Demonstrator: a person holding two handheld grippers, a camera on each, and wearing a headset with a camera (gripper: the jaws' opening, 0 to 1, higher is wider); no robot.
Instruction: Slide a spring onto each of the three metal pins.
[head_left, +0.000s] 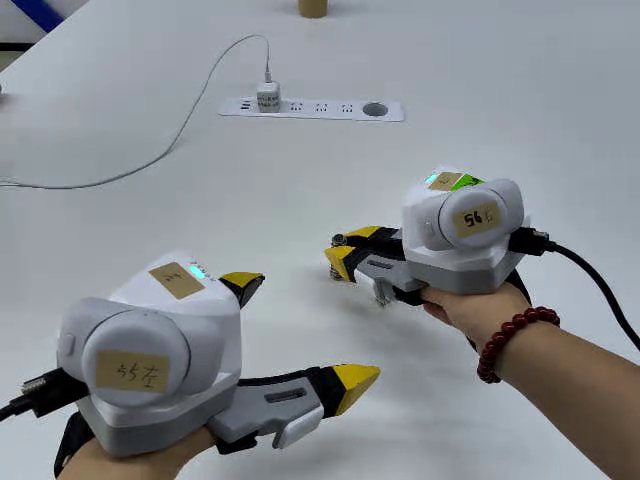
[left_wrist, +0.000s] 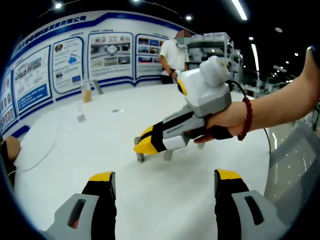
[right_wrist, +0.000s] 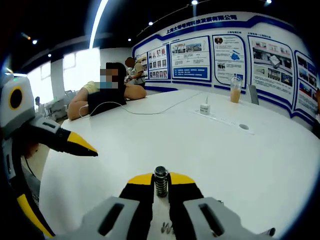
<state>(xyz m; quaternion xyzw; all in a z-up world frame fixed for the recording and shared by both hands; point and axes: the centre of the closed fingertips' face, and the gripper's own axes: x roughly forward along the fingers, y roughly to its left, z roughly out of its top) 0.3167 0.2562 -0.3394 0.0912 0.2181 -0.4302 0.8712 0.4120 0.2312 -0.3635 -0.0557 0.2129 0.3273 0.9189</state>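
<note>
Clamps a spring (right_wrist: 160, 183) upright between the tips of the right gripper (head_left: 341, 256), jaws closed on its coils. Sets it low on the table (head_left: 300, 190), where in the left gripper view its foot seems to rest on the top. Cannot tell whether a pin runs inside the coils. Holds the left gripper (head_left: 300, 330) near, jaws wide apart with nothing between them, tips aimed toward the right one.

Looks like the middle of a step: spring in hand, not yet let go.

Risks from here:
- Could crush or kink the coils if the right jaws press harder.
- Could shoot the spring sideways across the smooth top if the grip sits off-centre or slackens all at once.
- Could topple it on release, given so small a foot and so tall a body.
- Could knock it over with the open left tips if brought in carelessly from so near.
- Could jam the coils on a pin's end if spring and pin meet tilted
</note>
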